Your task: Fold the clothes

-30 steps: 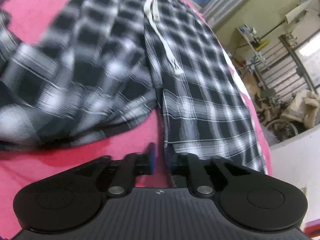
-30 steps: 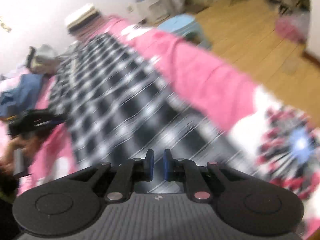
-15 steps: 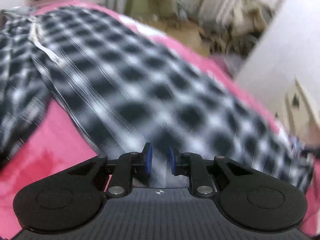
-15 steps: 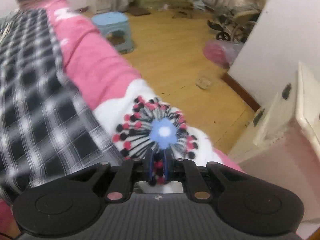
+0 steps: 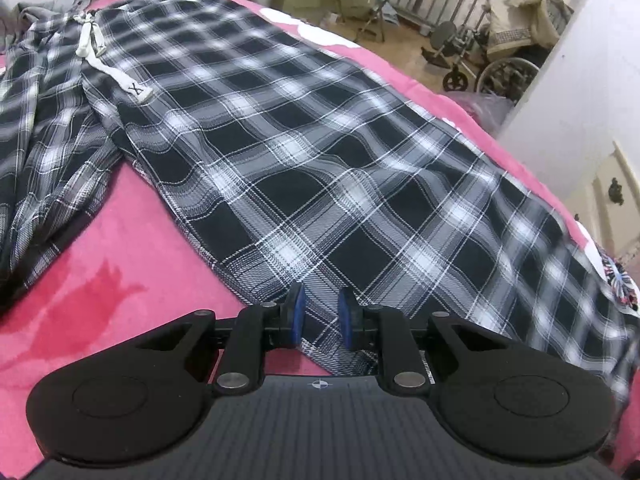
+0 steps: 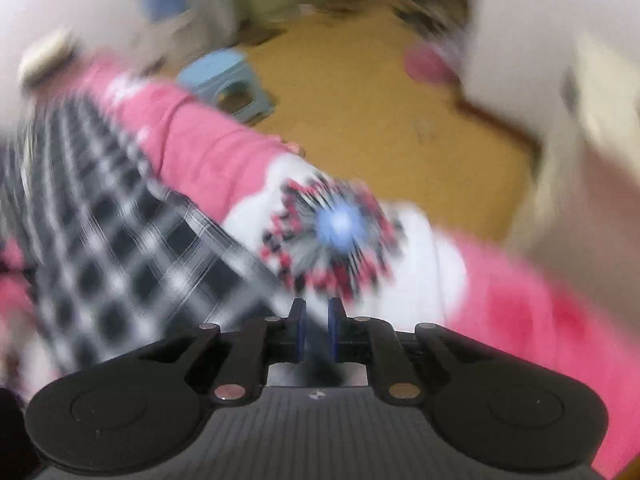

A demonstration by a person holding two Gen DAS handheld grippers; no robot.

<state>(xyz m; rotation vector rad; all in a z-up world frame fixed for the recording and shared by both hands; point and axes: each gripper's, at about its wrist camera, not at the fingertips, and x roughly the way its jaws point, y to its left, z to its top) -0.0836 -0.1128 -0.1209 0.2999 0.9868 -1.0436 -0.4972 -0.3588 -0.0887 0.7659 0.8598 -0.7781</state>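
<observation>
Black-and-white plaid trousers point(image 5: 304, 152) lie spread on a pink bed cover point(image 5: 104, 280), with the white drawstring point(image 5: 120, 76) at the far left. One leg runs toward me, and my left gripper point(image 5: 320, 320) hovers low over its near edge. It is open by a narrow gap, with plaid cloth showing between the blue pads point(image 5: 298, 316). In the blurred right wrist view, my right gripper point(image 6: 317, 336) sits at the trousers' hem point(image 6: 224, 236), its pads slightly apart, and a dark strip of the hem runs in toward the gap.
A white patch with a red, black and blue flower print point(image 6: 340, 228) lies on the cover by the hem. Beyond the bed edge are a wooden floor point(image 6: 360, 112), a blue stool point(image 6: 228, 84), a wheelchair point(image 5: 480, 68) and a white cabinet point(image 5: 612, 192).
Both grippers have swung along the trousers toward the leg's hem end. The left gripper's gap has widened a little. The right view has swept from the plaid cloth to the bed edge and is still blurred.
</observation>
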